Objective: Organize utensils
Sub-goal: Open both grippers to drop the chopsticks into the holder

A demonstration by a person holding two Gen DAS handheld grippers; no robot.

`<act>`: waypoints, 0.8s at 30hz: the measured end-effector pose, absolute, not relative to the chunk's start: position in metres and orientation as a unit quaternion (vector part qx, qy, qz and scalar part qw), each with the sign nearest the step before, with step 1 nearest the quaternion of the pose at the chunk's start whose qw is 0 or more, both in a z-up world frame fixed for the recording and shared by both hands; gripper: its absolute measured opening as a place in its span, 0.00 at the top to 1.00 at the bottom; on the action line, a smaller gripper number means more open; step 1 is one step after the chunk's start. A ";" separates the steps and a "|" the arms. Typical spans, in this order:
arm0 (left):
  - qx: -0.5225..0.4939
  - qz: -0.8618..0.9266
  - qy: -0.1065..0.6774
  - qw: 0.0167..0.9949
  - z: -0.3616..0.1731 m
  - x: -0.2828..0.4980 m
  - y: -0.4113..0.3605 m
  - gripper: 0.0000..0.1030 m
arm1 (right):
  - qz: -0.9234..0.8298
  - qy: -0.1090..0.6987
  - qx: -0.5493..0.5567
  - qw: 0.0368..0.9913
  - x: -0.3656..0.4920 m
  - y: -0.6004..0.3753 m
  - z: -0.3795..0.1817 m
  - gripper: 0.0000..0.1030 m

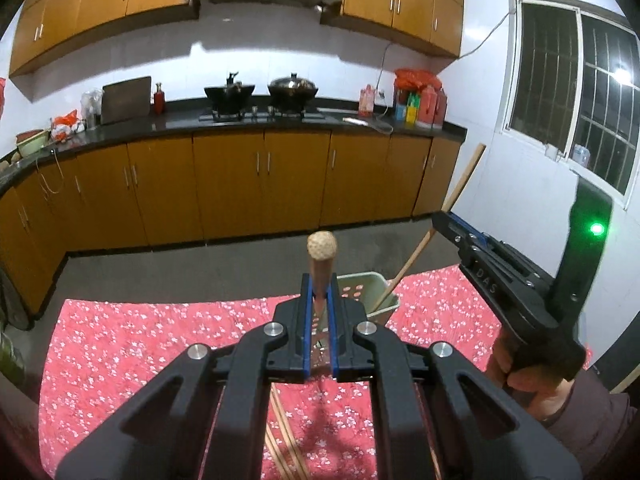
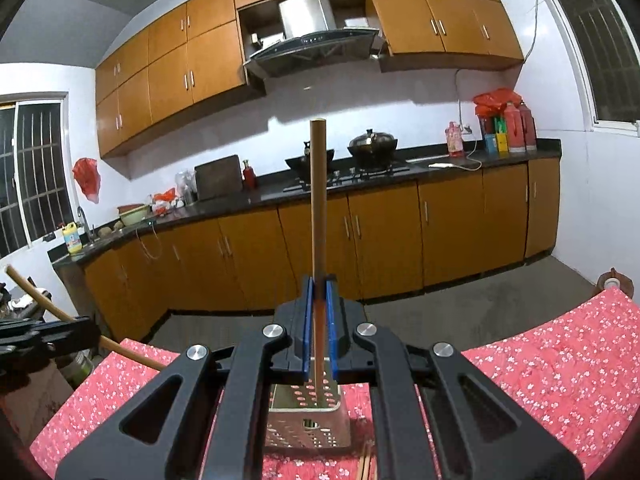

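**Both grippers clamp wooden-handled utensils over the holder**

The left gripper (image 1: pixel 320 304) has its blue-padded fingers (image 1: pixel 306 320) clenched on a wooden handle (image 1: pixel 321 268) that points away from the camera, its rounded end toward the kitchen. What sort of utensil it belongs to cannot be told from here. Just beyond and below those fingers stands a pale green perforated utensil holder (image 1: pixel 370 288) on a table covered with a red floral cloth (image 1: pixel 140 344).

The right gripper (image 2: pixel 320 320) grasps a long, straight wooden stick handle (image 2: pixel 319 200), upright in the right wrist view; its lower end reaches down into the holder (image 2: pixel 308 428). In the left wrist view the same handle (image 1: pixel 460 188) leans out of the holder's right side, with the right gripper (image 1: pixel 460 228) closed on it partway up and a person's hand (image 1: pixel 528 380) on the grip.

A few loose wooden chopsticks (image 1: pixel 284 440) lie on the cloth below the left gripper, nearer than the holder.
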State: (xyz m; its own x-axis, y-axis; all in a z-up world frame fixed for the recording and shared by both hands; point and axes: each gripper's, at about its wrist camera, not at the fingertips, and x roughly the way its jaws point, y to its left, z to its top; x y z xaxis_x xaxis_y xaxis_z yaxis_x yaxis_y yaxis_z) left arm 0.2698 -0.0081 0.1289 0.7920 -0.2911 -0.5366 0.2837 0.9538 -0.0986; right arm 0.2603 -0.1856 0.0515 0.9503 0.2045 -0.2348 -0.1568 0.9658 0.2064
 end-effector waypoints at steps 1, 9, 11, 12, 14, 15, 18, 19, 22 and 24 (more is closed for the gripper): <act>-0.006 -0.151 0.289 0.945 0.126 0.274 -0.009 0.93 | 0.092 0.132 0.093 0.983 0.261 -0.186 0.050 0.93; -0.021 -0.150 0.297 0.943 0.111 0.284 -0.009 0.85 | 0.103 0.156 0.100 0.977 0.261 -0.190 0.041 0.89; -0.023 -0.145 0.291 0.945 0.113 0.281 -0.007 0.78 | 0.104 0.157 0.099 0.977 0.259 -0.191 0.042 0.74; -0.024 -0.144 0.288 0.946 0.114 0.281 -0.007 0.76 | 0.103 0.155 0.100 0.977 0.259 -0.191 0.043 0.62; -0.030 -0.142 0.283 0.948 0.116 0.278 -0.004 0.75 | 0.103 0.148 0.103 0.978 0.254 -0.193 0.044 0.59; -0.033 -0.142 0.280 0.949 0.118 0.277 -0.002 0.73 | 0.103 0.146 0.102 0.979 0.251 -0.194 0.046 0.58; -0.046 -0.136 0.267 0.953 0.123 0.269 0.004 0.69 | 0.104 0.137 0.108 0.979 0.240 -0.200 0.051 0.57; -0.051 -0.134 0.261 0.955 0.125 0.266 0.007 0.69 | 0.103 0.133 0.110 0.980 0.235 -0.204 0.053 0.56; -0.070 -0.129 0.247 0.958 0.131 0.253 0.018 0.66 | 0.098 0.120 0.112 0.981 0.217 -0.215 0.057 0.54; -0.085 -0.122 0.237 0.960 0.132 0.243 0.028 0.64 | 0.089 0.117 0.111 0.983 0.205 -0.225 0.057 0.54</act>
